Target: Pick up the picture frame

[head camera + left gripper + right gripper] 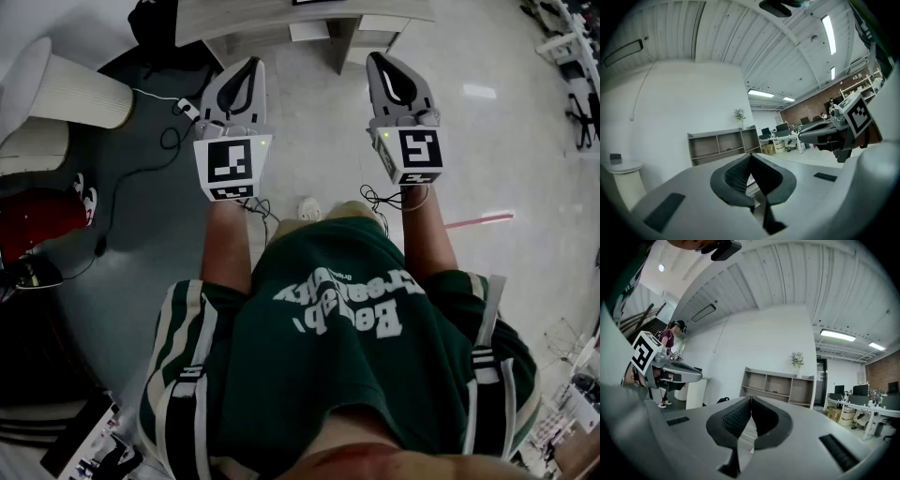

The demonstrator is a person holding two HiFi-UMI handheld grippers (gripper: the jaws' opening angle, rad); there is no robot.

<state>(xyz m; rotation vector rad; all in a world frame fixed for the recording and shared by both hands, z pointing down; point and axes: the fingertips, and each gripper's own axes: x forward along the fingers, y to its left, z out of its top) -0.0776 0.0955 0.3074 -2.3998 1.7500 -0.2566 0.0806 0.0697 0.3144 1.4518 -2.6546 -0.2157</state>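
Observation:
I cannot make out a picture frame in any view. In the head view my left gripper [246,64] and right gripper [380,58] are held level, side by side, in front of the person's green shirt. The left gripper [750,157] is shut with its dark pads meeting and nothing between them. The right gripper [751,399] is shut the same way, with nothing held. Each gripper view shows the other gripper off to the side: the right gripper [825,133] and the left gripper [670,371].
A low open shelf unit [724,145] with a small plant [797,359] on top stands ahead by the white wall. A round white pedestal table [66,89] and floor cables [169,131] lie to the left. Another person [670,338] stands at the left. Office desks [787,138] fill the far right.

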